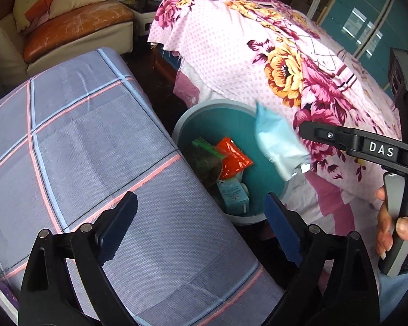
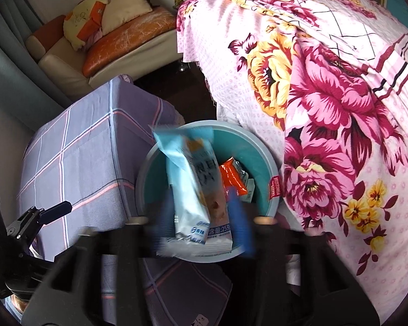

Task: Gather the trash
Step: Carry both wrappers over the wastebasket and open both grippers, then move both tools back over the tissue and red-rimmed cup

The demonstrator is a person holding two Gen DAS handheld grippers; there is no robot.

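Clamped in the right tongs [image 2: 201, 225], a long pale-blue foil snack wrapper [image 2: 195, 187] is held lengthwise directly over the round teal plastic bin [image 2: 261, 157]; the left tongs [image 1: 201, 225], spread apart and empty, are kept beside it.

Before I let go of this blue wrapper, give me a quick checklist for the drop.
1. Light blue wrapper over the teal bin's opening: ok in both views.
2. Right gripper holding the wrapper: cannot tell; its fingers are blurred by motion.
3. Room in the bin: ok; only the red packet, a green-edged bag and a small carton lie at the bottom.
4. Left gripper out of the way: ok; open, empty, above the plaid cloth.
5. Floral bedspread off the rim: cannot tell.
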